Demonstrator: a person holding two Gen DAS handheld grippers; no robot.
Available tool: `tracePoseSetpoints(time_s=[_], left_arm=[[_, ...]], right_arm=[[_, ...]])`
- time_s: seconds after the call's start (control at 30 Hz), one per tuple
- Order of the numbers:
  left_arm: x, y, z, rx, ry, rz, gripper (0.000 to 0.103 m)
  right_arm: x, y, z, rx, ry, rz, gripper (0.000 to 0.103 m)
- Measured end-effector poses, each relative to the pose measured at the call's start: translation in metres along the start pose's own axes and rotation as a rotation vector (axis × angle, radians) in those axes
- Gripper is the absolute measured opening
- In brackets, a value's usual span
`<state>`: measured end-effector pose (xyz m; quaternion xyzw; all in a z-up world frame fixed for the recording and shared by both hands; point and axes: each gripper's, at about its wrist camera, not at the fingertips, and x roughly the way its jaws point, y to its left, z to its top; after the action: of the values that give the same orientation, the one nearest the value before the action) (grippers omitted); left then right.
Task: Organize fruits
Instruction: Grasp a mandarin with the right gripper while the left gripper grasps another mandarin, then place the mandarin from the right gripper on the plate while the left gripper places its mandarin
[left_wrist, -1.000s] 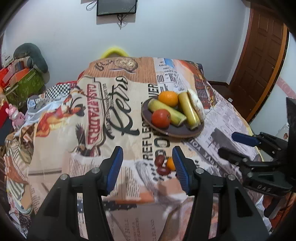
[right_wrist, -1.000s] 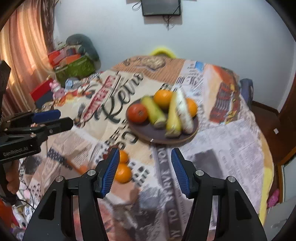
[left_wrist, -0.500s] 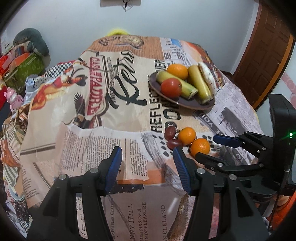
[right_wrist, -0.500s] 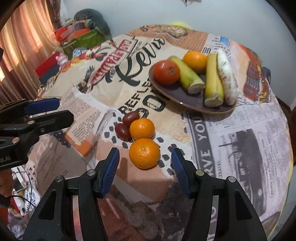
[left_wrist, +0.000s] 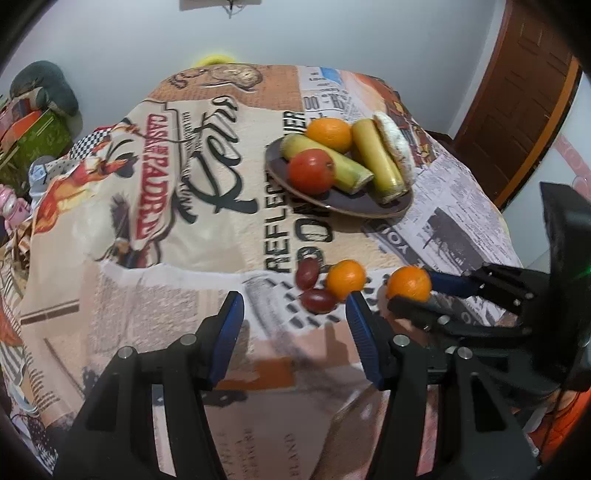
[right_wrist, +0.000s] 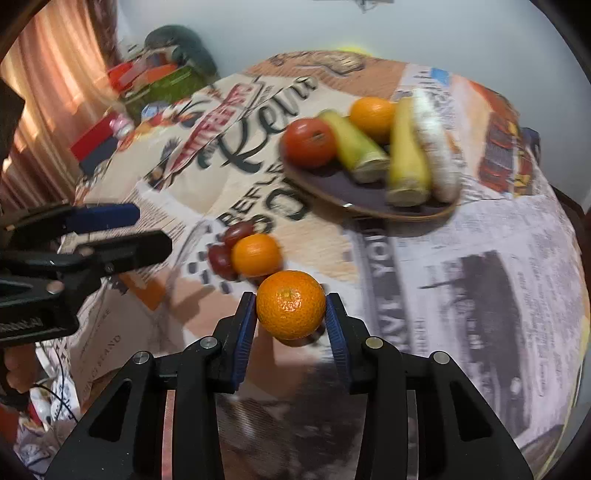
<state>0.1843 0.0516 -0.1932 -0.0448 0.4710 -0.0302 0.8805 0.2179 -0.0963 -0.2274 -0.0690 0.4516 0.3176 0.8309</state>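
Desk (left_wrist: 207, 236) covered by a printed newspaper-and-poster cloth (right_wrist: 480, 280); white wall behind, wooden door (left_wrist: 517, 110) at the right in the left wrist view, curtain (right_wrist: 55, 103) at the left in the right wrist view. Dark round plate (left_wrist: 354, 206) sits on the far half of the desk and carries a red tomato-like fruit (left_wrist: 311, 171), an orange (left_wrist: 329, 133), two yellow-green banana-like pieces (left_wrist: 328, 164) (left_wrist: 376, 158) and a whitish oblong piece (left_wrist: 395, 144), all lying close together. Left gripper (left_wrist: 295, 317) hangs above the near part of the cloth, fingers (left_wrist: 231, 325) parted about halfway, nothing between them. Right gripper (right_wrist: 291, 317): jaws have just been closing, and the blue pads now press both sides of a mandarin (right_wrist: 291, 304), which sits between the fingertips at the near edge of the loose fruit group; whether it is clear of the cloth cannot be told. Same mandarin shows in the left wrist view (left_wrist: 409, 283), held at the tips of the right gripper coming in from the right. Second mandarin (right_wrist: 255, 254) rests on the cloth just beyond it, between it and the plate. Two dark red grape-like fruits (right_wrist: 221, 258) (right_wrist: 240, 233) lie touching the second mandarin on its left side.
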Motion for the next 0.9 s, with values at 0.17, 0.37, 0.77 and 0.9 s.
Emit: tracePoseSetpoints(time_s=[0.17,0.37,0.77,0.9], left_arm=[[0.012,-0.019,0.005,0.037,0.002,-0.007,0.052],[0.033,-0.041,0.008,0.094,0.016,0.021,0.046],[0.055,-0.048,0.005,0.136,0.040,0.045,0.032],[0.055,-0.045,0.007,0.126,0.045,0.021,0.031]], right_arm=[[-0.016,-0.025,-0.002,0.037,-0.029,-0.038,0.035],[-0.022,-0.046,-0.008,0.075,-0.033,-0.049,0.035],[-0.017,-0.053,-0.011,0.095,-0.027,-0.031,0.035],[-0.017,-0.050,-0.009,0.088,-0.031,-0.029,0.035]])
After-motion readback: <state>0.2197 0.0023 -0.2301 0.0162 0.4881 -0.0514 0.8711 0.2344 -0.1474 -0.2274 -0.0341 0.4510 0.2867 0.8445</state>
